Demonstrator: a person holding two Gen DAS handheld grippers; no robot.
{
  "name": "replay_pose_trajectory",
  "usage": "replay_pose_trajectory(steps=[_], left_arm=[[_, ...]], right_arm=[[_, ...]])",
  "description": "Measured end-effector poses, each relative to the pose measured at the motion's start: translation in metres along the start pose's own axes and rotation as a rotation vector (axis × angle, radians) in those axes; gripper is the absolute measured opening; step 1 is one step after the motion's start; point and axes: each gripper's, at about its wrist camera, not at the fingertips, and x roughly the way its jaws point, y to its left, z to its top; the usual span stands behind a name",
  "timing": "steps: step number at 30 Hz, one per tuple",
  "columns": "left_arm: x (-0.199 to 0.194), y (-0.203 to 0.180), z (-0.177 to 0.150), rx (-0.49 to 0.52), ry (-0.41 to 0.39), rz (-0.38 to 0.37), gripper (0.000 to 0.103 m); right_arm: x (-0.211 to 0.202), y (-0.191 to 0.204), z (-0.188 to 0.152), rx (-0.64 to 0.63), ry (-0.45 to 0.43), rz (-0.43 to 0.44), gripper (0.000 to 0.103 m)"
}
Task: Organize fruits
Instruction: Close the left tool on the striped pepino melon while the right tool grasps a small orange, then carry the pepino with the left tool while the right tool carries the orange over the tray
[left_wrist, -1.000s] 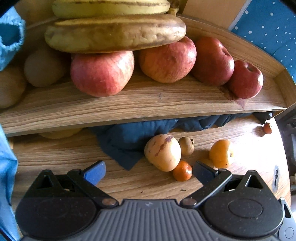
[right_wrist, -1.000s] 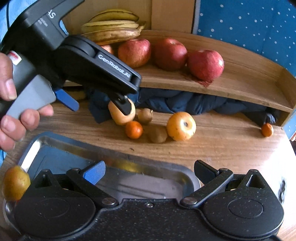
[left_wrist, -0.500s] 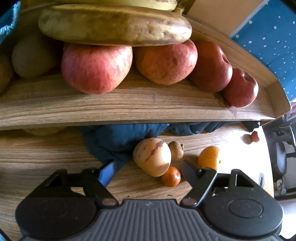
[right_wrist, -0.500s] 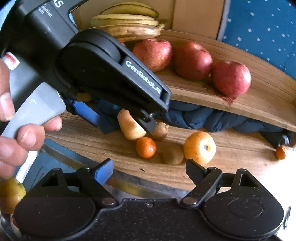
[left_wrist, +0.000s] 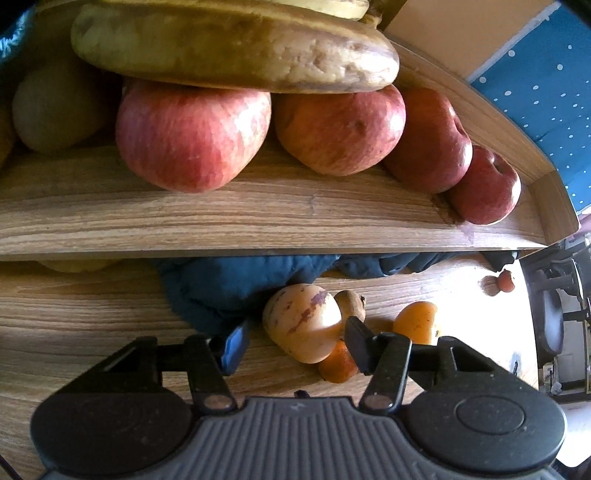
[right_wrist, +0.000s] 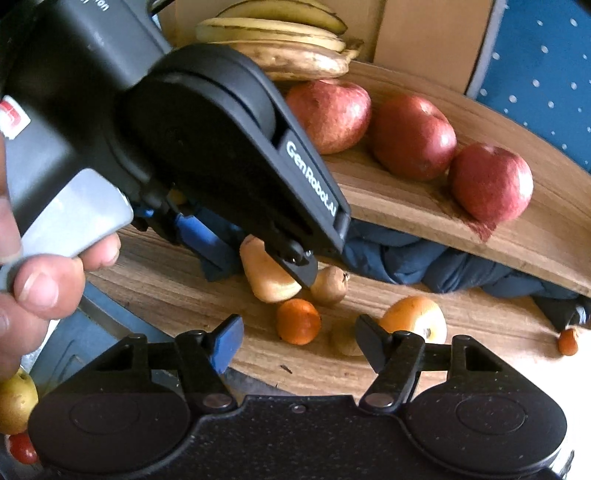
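Shelf (left_wrist: 258, 218) above both grippers already carried four apples (left_wrist: 192, 133) and bananas (left_wrist: 236, 48). Left gripper (left_wrist: 295, 341), jaws just closing, straddled the pale spotted fruit (left_wrist: 301, 317), contact unclear. Right gripper (right_wrist: 299, 341), also closing, empty; small orange fruit (right_wrist: 298, 320) just ahead, several loose on the bench (right_wrist: 177, 295), so sorting looked roughly half done.

- Wooden bench (right_wrist: 461, 325): pale pear (right_wrist: 266, 273), small orange (right_wrist: 298, 321), yellow apple (right_wrist: 417, 317), blue cloth (right_wrist: 406, 254).
- Raised shelf (left_wrist: 258, 218): red apples (left_wrist: 192, 133), bananas (left_wrist: 236, 48).
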Motion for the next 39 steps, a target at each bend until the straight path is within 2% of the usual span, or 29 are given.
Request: replay_pose_trajectory(steps=[18, 30, 39], left_arm=[[0.000, 0.002, -0.001, -0.018, 0.001, -0.016, 0.051], [-0.001, 0.001, -0.002, -0.023, 0.002, -0.012, 0.051], [0.000, -0.006, -0.008, -0.012, 0.002, -0.004, 0.050]], right_arm=[[0.009, 0.009, 0.003, -0.066, 0.022, -0.003, 0.042], [0.014, 0.008, 0.003, -0.099, 0.023, -0.021, 0.030], [0.013, 0.010, 0.002, -0.125, 0.021, -0.012, 0.029]])
